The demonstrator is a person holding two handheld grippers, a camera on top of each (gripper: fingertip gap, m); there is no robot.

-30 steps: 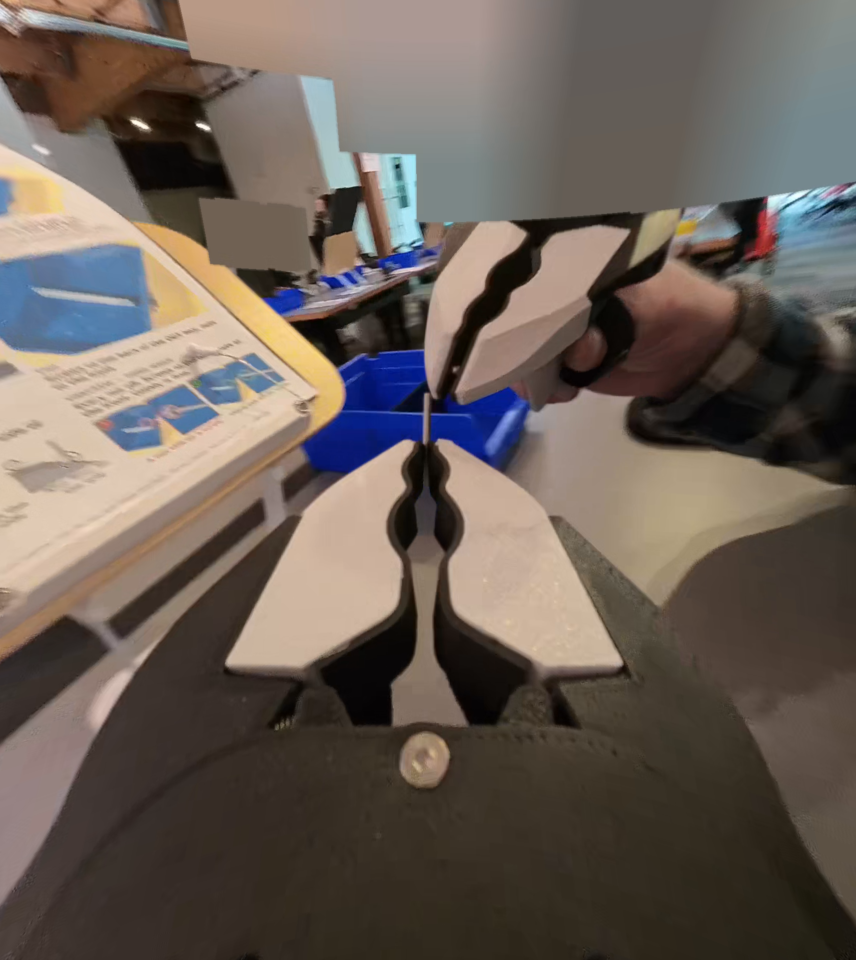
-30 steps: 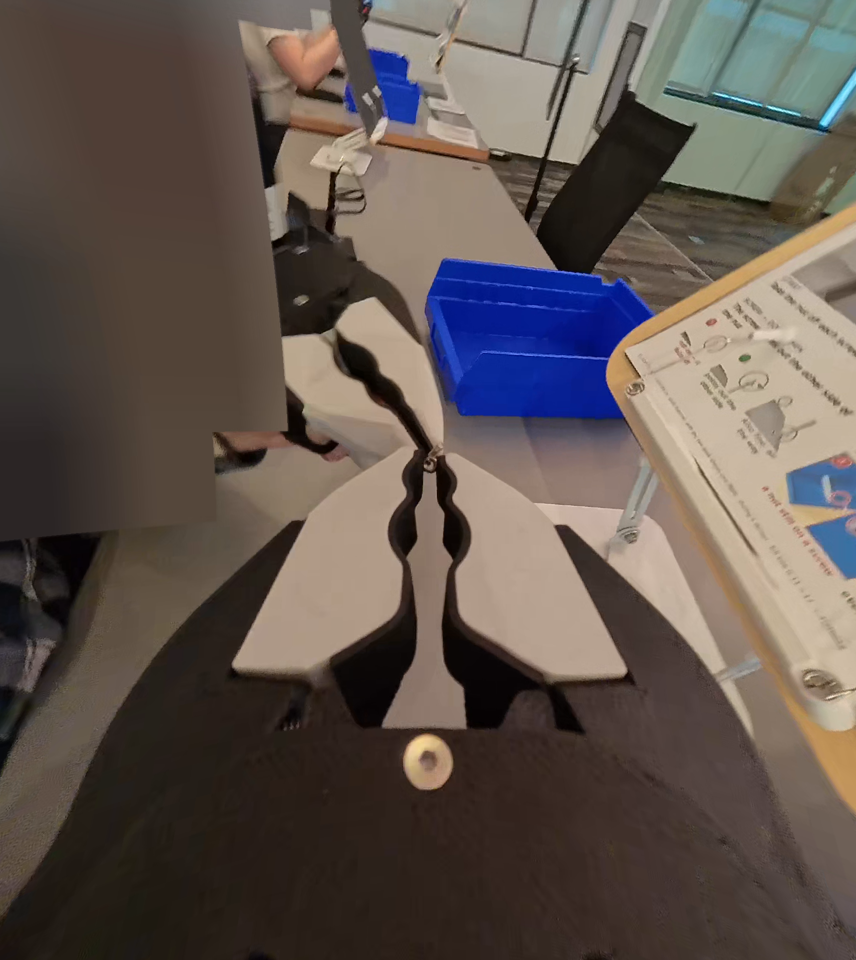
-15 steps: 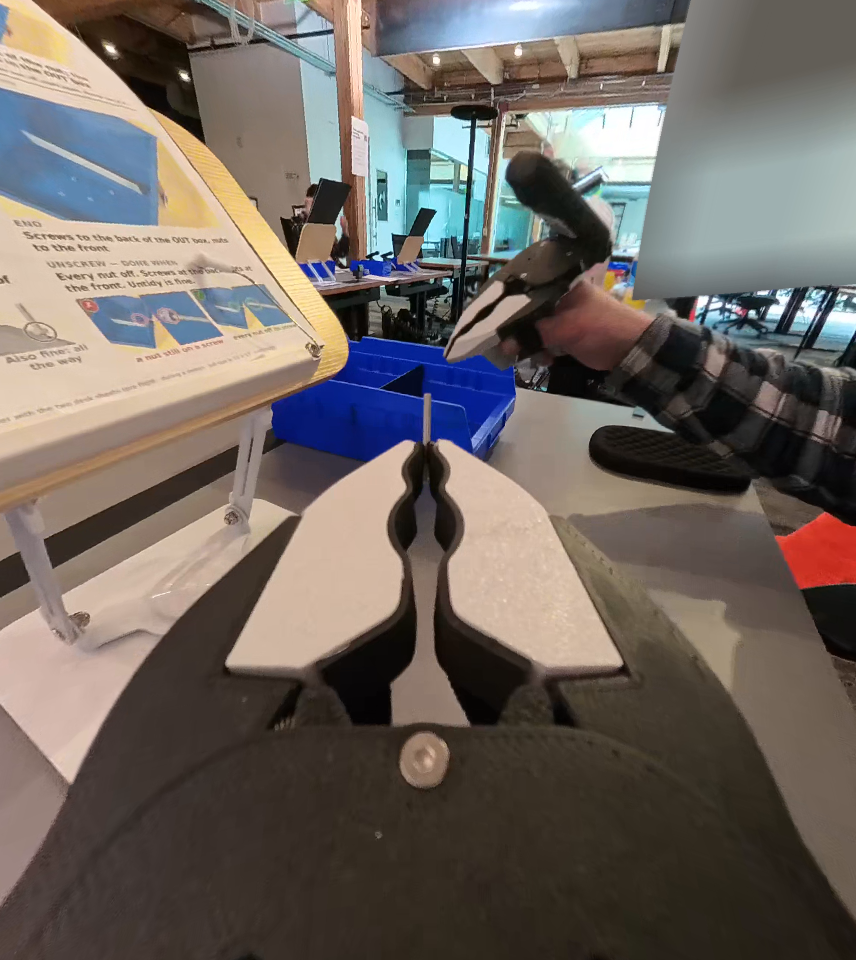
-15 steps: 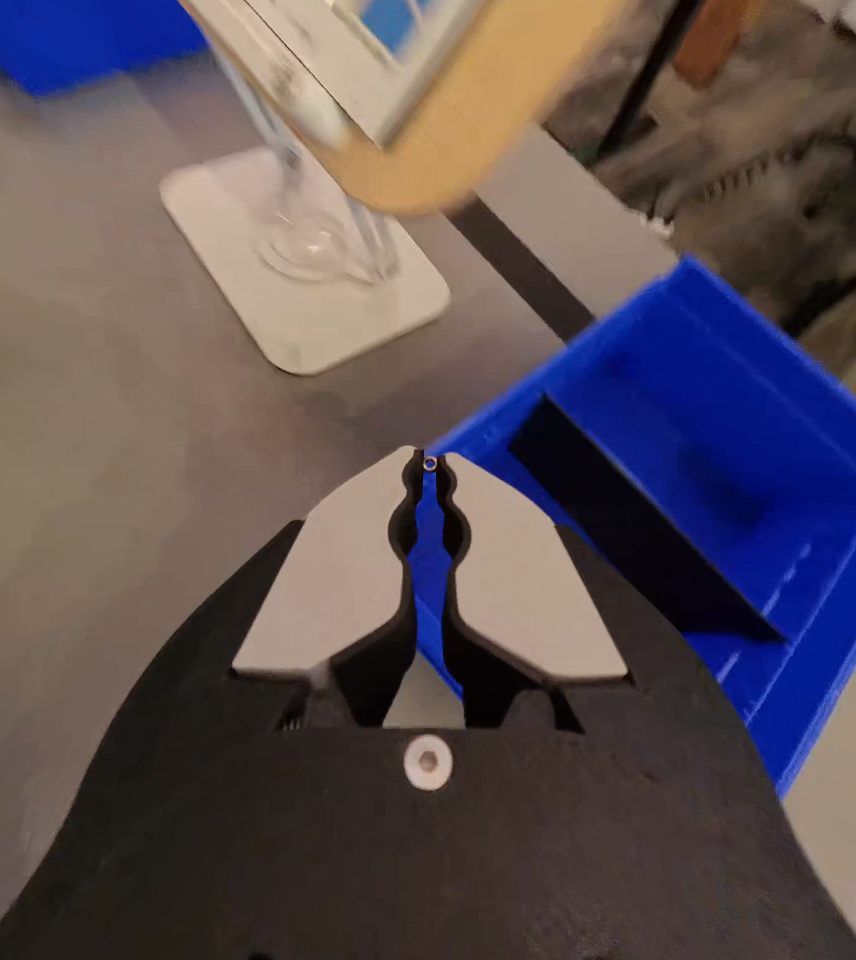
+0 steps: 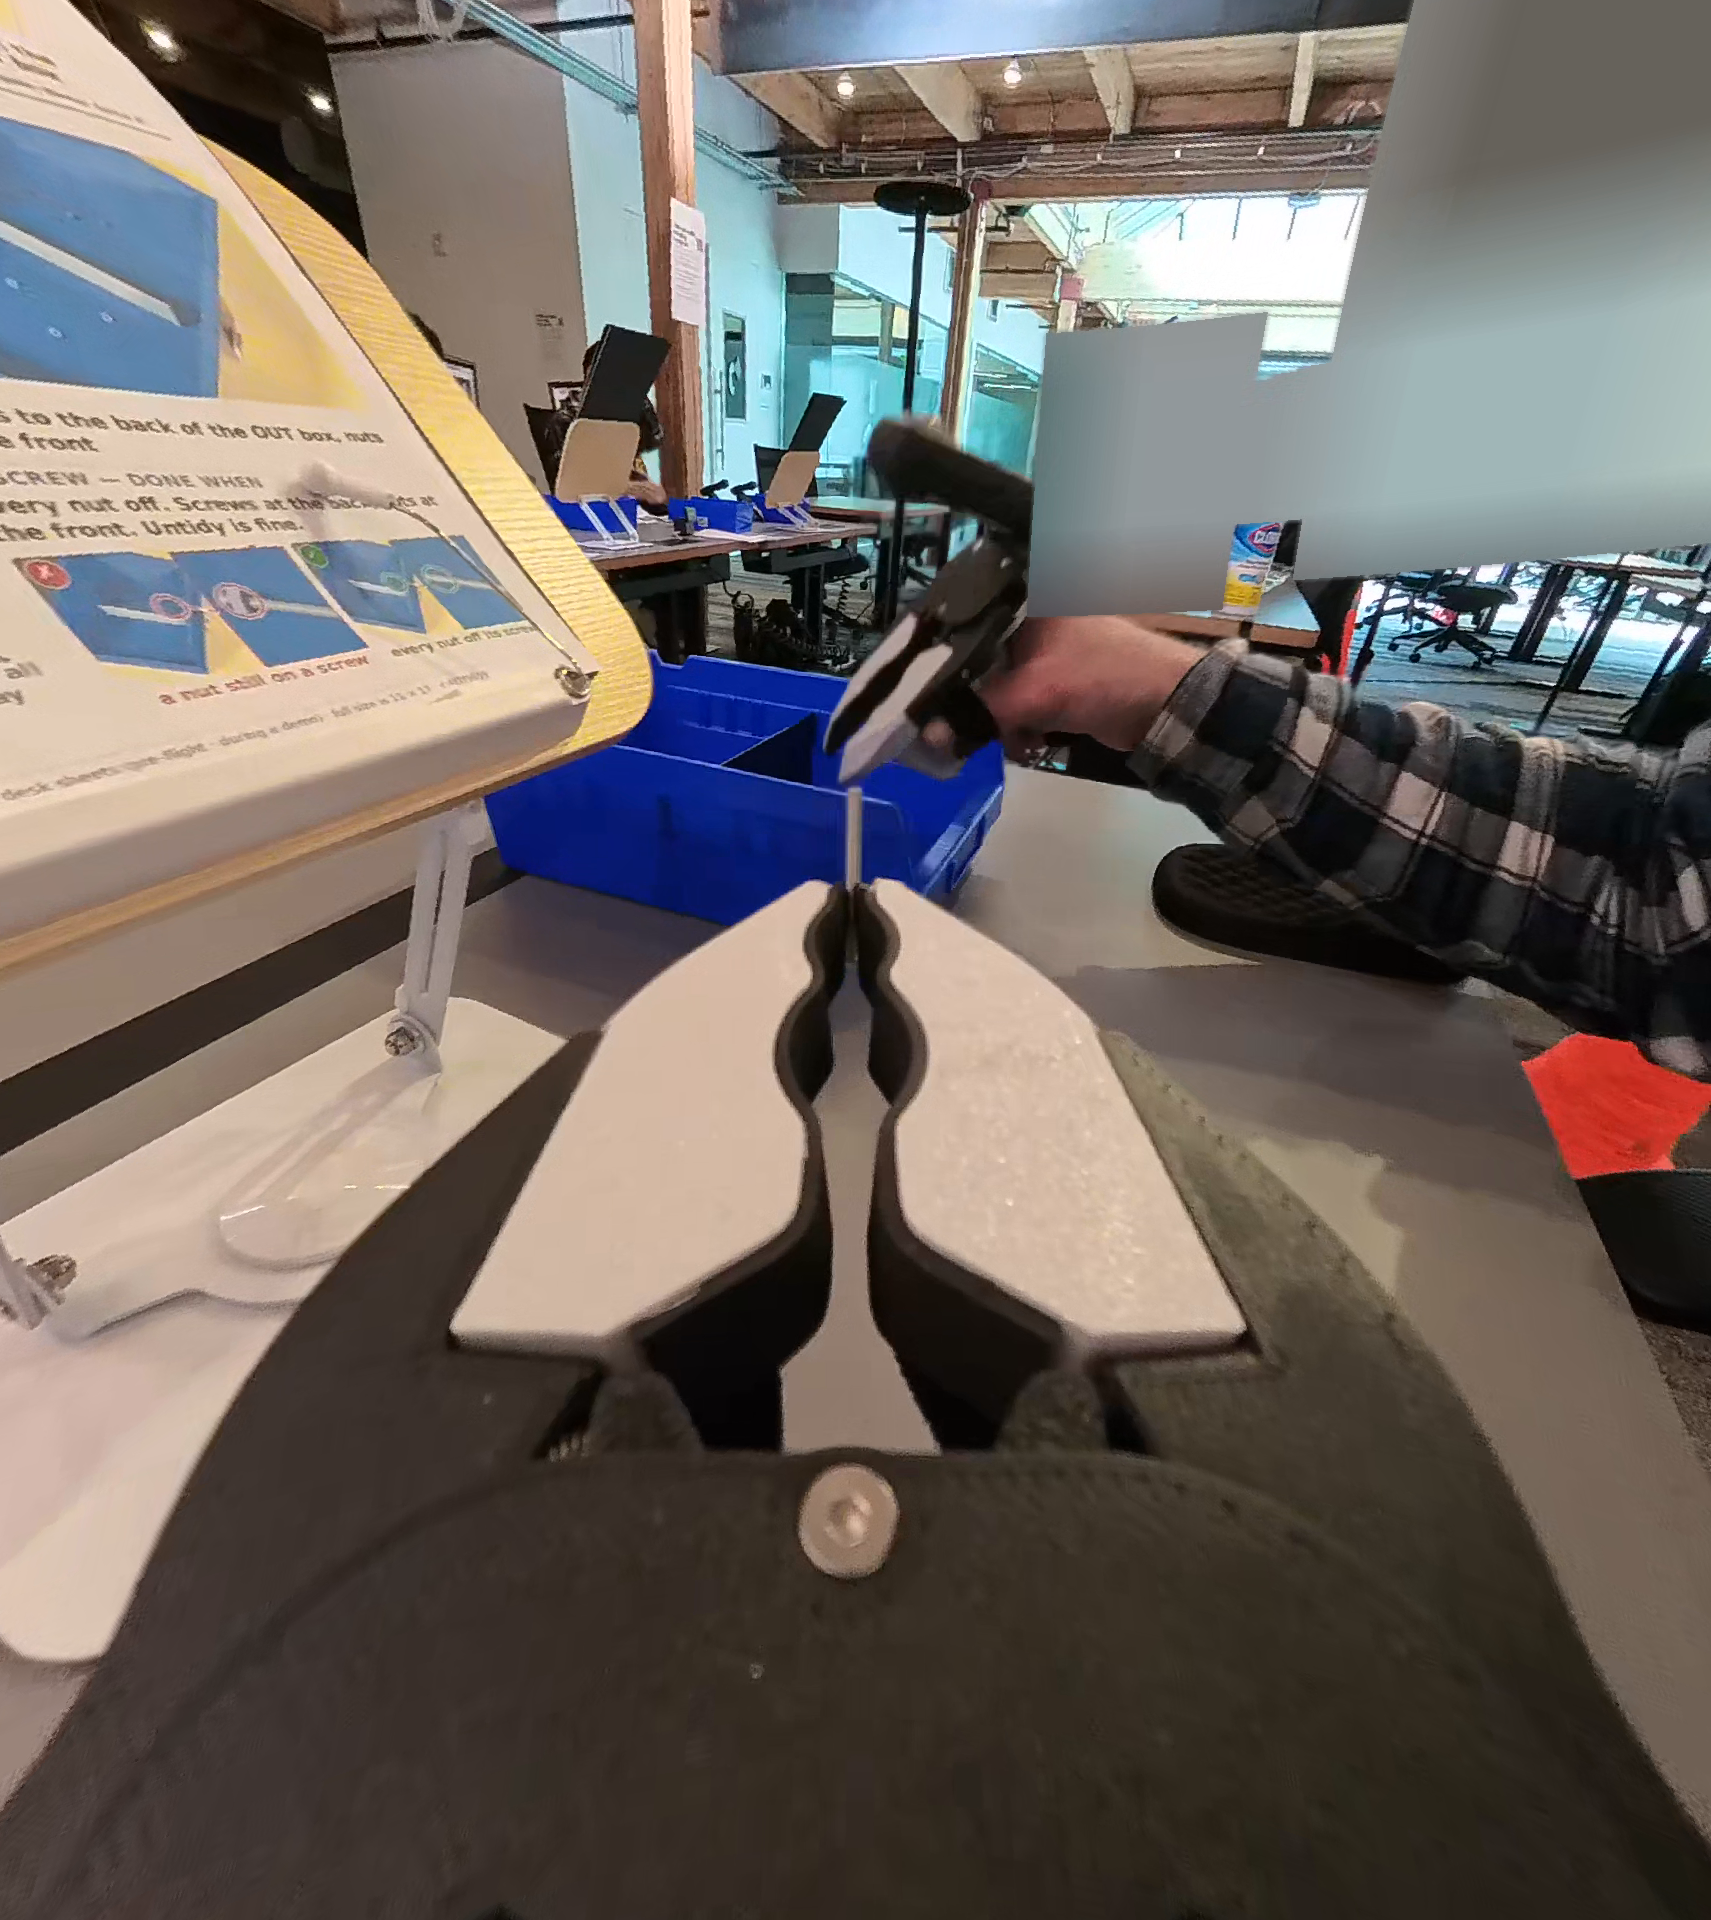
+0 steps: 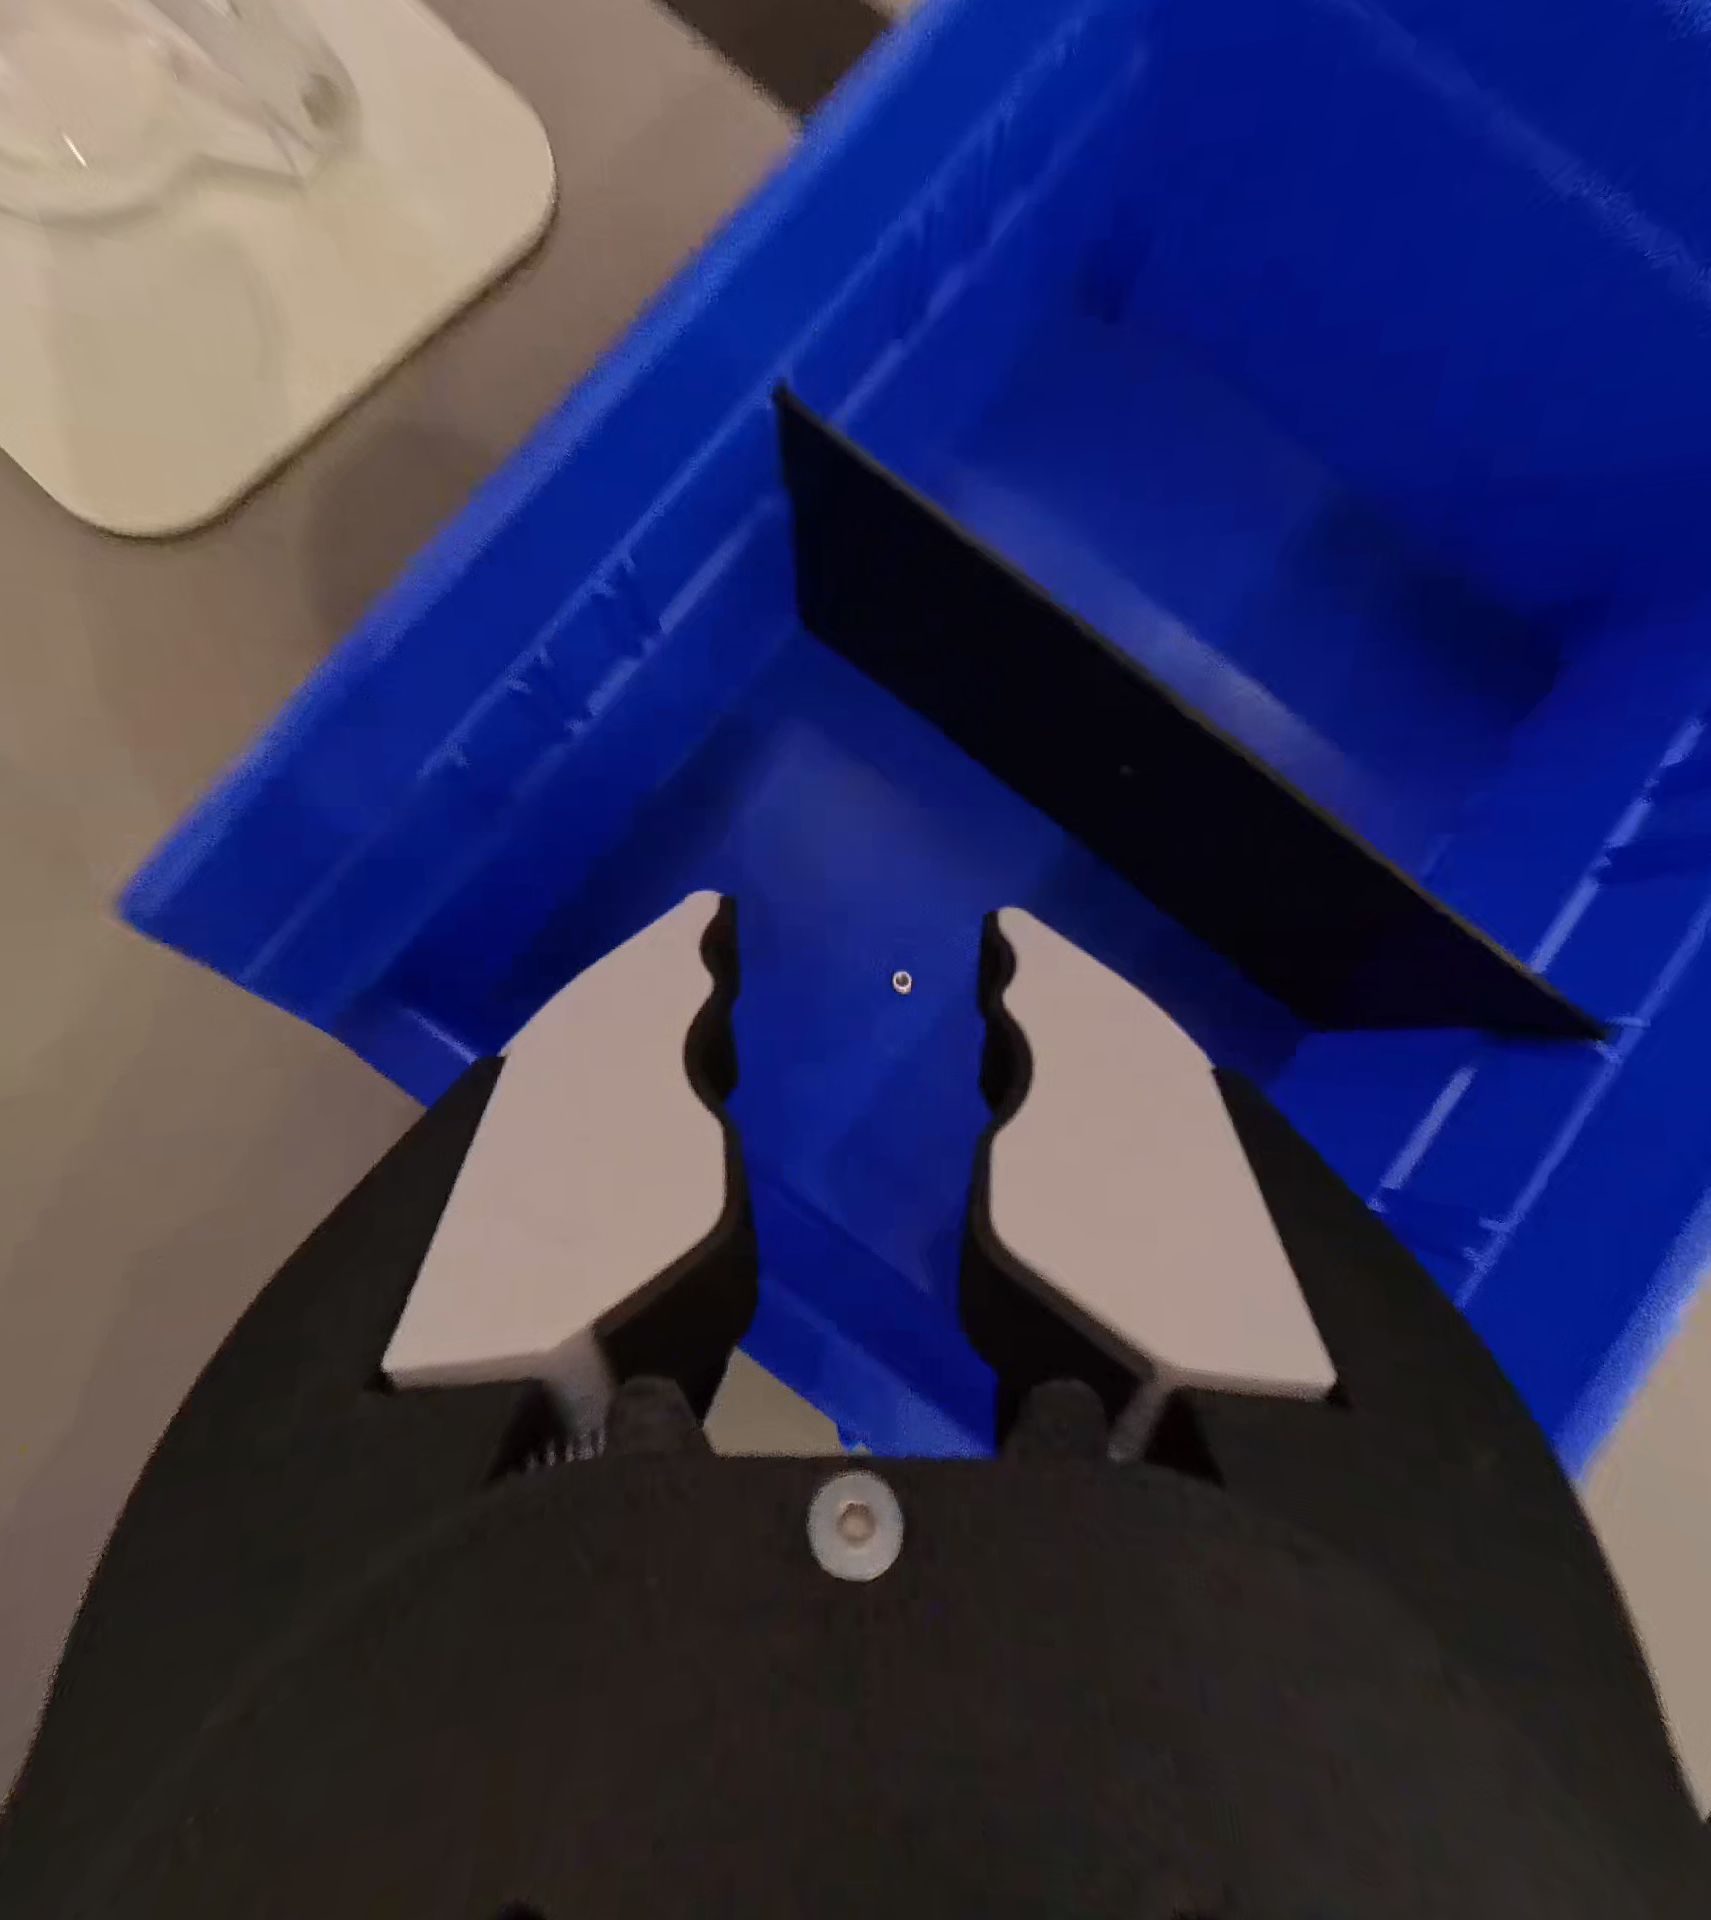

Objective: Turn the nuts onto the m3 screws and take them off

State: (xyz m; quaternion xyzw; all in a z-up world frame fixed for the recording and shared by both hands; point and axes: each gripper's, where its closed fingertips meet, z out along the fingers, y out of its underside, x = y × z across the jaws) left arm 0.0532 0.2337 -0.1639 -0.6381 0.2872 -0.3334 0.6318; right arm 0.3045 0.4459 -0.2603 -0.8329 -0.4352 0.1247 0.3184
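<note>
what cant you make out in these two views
- Left wrist view: the bin floor is hidden by its front wall.
- Left wrist view: the screw head is buried between the shut left jaws.
- Right wrist view: the nut is too small and blurred for detail.

Open-plan workshop floor here: long desks [image 5: 726, 540] with office chairs [image 5: 1453, 613] stretching back, exposed timber beams [image 5: 1038, 114] overhead, a blue parts bin [image 5: 726, 831] and an instruction board [image 5: 155, 499] up front.
</note>
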